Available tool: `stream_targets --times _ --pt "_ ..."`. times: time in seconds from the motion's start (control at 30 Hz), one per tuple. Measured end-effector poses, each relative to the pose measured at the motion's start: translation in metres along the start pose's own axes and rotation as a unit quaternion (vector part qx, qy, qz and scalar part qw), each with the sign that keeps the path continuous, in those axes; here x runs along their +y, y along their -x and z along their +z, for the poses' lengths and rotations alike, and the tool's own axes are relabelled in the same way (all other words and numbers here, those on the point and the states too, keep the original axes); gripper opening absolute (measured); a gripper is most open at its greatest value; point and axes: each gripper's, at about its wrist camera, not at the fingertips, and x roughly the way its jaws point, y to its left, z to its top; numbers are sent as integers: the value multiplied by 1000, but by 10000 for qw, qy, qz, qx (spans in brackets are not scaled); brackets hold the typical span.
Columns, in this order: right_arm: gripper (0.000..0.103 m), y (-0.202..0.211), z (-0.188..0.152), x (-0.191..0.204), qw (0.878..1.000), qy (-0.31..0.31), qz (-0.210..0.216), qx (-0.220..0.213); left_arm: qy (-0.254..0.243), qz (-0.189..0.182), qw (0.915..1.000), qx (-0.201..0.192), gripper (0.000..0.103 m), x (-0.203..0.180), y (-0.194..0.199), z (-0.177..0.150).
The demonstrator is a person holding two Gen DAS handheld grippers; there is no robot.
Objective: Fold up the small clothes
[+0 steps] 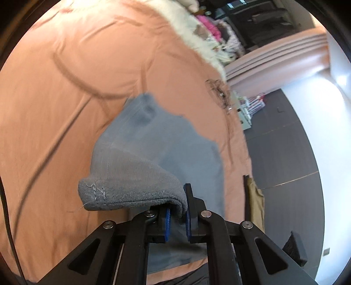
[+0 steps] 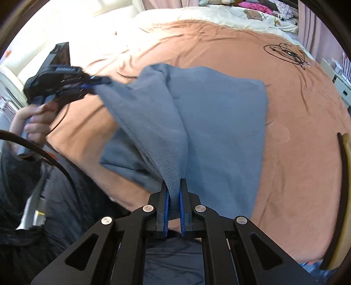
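A grey-blue fleece garment [image 2: 219, 122] lies partly on the salmon bedspread [image 2: 296, 122], with its near edge lifted off the bed. My right gripper [image 2: 174, 193] is shut on a fold of that near edge, and the cloth hangs taut up from its blue pads. My left gripper [image 1: 178, 210] is shut on a thick hemmed corner of the same garment [image 1: 136, 188], which bulges out to the left of the jaws. In the right wrist view the left gripper [image 2: 96, 84] shows at the left, held by a hand [image 2: 33, 122], pinching the garment's other corner.
A coiled black cable [image 2: 285, 52] lies on the bedspread at the far right. A cream blanket [image 2: 219, 15] and a heap of pink clothes [image 2: 254, 7] are at the bed's far end. Dark floor [image 1: 285, 153] runs beside the bed. A tan item [image 1: 255, 203] hangs at the bed's edge.
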Motion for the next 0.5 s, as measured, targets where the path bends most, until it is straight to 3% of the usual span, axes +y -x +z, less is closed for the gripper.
stream_targets --times 0.23,0.5 --pt "4 40 -17 -11 9976 -363 507 -309 -738 -256 9969 -86 10 -74 6 36" --pt "4 30 -51 -46 9918 -972 736 -390 -1545 -282 9870 345 10 -142 -47 38"
